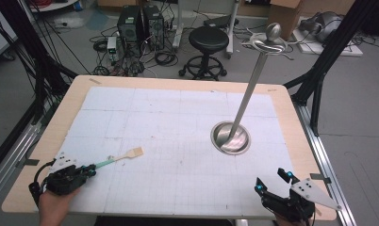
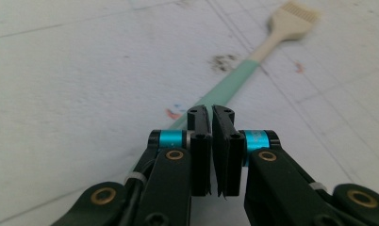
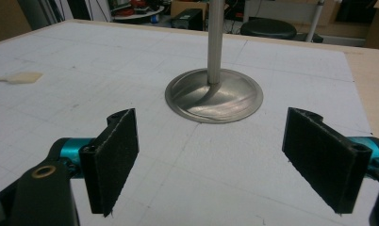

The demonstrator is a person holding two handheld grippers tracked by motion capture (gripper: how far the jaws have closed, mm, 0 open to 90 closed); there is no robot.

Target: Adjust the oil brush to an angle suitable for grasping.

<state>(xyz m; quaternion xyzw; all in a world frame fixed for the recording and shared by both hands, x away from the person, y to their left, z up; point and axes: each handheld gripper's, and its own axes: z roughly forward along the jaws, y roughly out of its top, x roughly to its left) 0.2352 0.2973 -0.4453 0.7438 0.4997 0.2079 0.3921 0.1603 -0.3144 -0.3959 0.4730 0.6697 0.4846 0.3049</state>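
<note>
On table — brush [image 1: 124, 157] in left claw [image 1: 89, 170]

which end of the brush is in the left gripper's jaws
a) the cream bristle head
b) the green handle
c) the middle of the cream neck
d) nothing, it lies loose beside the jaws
b: the left gripper is shut on the green handle end of the brush, and the cream head points away over the mat.

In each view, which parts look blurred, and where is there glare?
Left gripper view: the brush head is soft, while the left tool is sharp. Right gripper view: bright reflections streak the metal stand base. High view: evenly lit and slightly grainy.
</note>
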